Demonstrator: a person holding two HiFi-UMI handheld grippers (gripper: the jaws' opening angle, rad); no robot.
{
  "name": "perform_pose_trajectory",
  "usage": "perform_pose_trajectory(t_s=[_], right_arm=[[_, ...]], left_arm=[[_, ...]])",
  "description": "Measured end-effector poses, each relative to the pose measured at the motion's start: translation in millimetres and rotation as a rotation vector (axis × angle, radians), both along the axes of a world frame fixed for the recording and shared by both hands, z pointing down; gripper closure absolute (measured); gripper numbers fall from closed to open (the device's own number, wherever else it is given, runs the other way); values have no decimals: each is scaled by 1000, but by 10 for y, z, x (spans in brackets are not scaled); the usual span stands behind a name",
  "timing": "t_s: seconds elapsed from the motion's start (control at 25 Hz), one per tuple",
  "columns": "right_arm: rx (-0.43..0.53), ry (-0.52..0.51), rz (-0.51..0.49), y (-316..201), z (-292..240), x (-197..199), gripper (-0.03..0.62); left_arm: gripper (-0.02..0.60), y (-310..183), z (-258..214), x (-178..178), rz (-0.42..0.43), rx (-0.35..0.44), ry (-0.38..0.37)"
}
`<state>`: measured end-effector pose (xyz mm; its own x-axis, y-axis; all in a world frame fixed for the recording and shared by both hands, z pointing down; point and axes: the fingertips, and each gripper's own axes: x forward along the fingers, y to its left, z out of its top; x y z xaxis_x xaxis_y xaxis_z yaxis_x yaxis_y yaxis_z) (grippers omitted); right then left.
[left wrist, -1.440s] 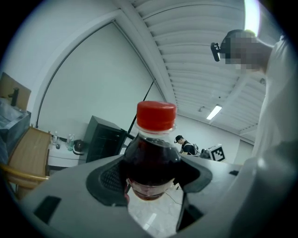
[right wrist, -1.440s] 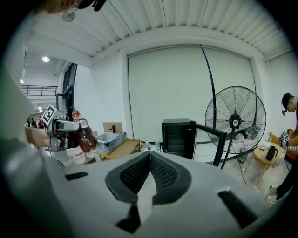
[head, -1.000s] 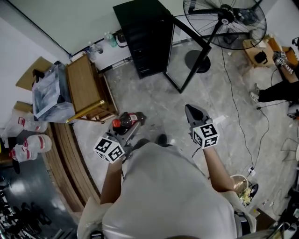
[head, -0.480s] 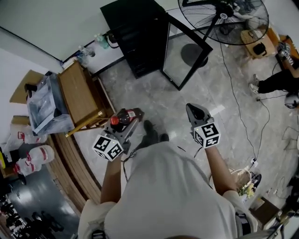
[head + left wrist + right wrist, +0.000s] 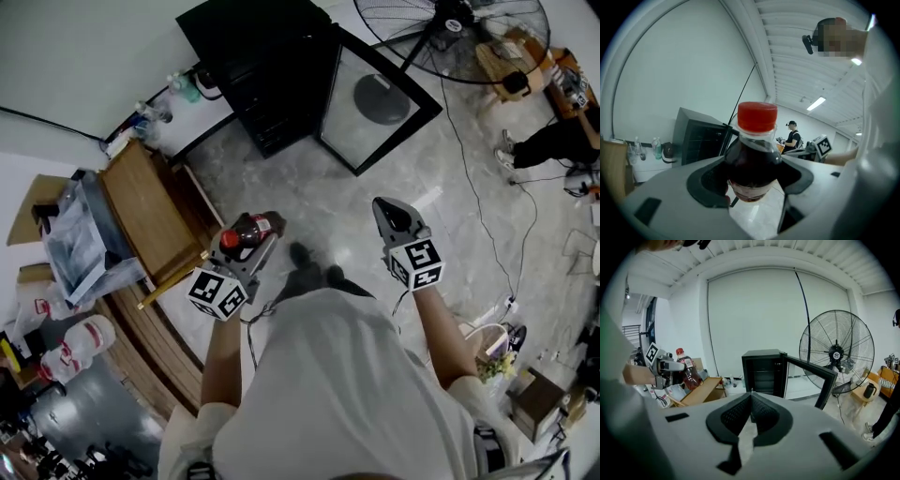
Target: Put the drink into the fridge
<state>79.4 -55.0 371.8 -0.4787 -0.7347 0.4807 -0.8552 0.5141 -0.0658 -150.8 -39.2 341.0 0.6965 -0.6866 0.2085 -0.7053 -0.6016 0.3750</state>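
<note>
The person stands on the pale stone floor (image 5: 309, 192), a hand-held gripper in each hand. The left hand-held gripper (image 5: 752, 180) is clamped on a drink bottle (image 5: 753, 157), its dark pads pressed to either side of the bottle's body. The drink is dark brown under a red cap (image 5: 757, 116), which points up and away from the pads. Bottle and gripper are carried out in front of the person's left side, above the floor and just right of a wooden bench (image 5: 141, 206) along the left wall.

The right hand-held gripper (image 5: 751, 414) is pinched narrow with its pads meeting at the tip and nothing between them. It is held well apart from the bottle, aimed toward the far wall.

There the black fridge (image 5: 258, 61) stands with its glass door (image 5: 375, 98) swung wide open to the right, dark shelves showing inside. A large floor fan (image 5: 450, 23) stands just right of the door.
</note>
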Motion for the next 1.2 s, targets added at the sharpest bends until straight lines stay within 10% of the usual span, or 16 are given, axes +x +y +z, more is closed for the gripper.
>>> perform_pose_trajectory(t_s=[0.52,1.2], right_arm=[[-18,10,9,-762,315,-383,592],[-39,4,-89,-2023,1057,-253,592]], left_arm=[[285,-719,398,-334,18,-33,15],[285,-1673,1004,90,-47,-49,-8]])
